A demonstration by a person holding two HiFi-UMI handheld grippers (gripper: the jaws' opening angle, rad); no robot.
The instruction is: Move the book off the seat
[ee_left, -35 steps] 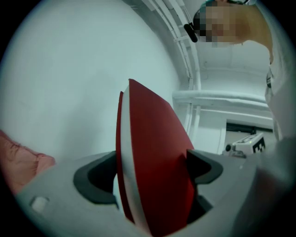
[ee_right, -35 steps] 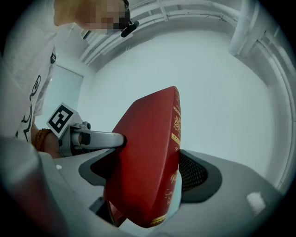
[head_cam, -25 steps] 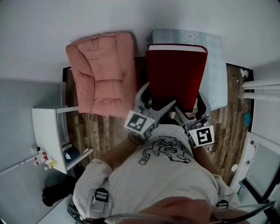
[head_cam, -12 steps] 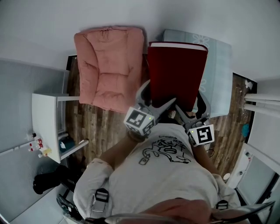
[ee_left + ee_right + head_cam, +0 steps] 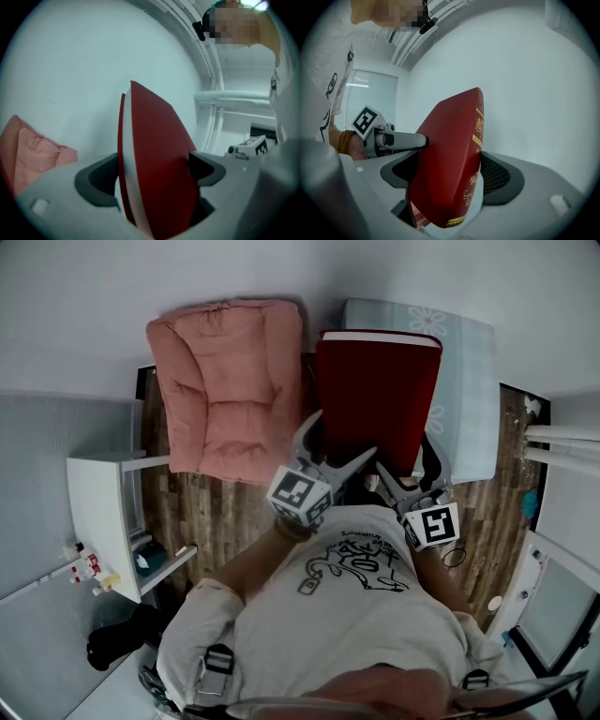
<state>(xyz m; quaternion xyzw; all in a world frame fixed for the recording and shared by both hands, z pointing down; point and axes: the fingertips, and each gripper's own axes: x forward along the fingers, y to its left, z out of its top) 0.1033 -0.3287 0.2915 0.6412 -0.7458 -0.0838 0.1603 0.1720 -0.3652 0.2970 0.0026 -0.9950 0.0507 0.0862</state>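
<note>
A large red book with white page edges hangs in the air, held by both grippers at its near end. It is in front of the gap between a pink padded seat and a light blue seat and overlaps the blue one. My left gripper is shut on the book's left near part; in the left gripper view the book stands on edge between the pads. My right gripper is shut on the right near part, its pads on the gilt spine and cover of the book.
Both seats stand against a white wall on a wood-plank floor. A white shelf unit with small items is at the left. White bars and a glass panel are at the right. The person's torso fills the lower middle.
Both grippers still hold the book the same way and have sunk a little with it. The view has shifted, so the two seats sit slightly differently behind the book.
</note>
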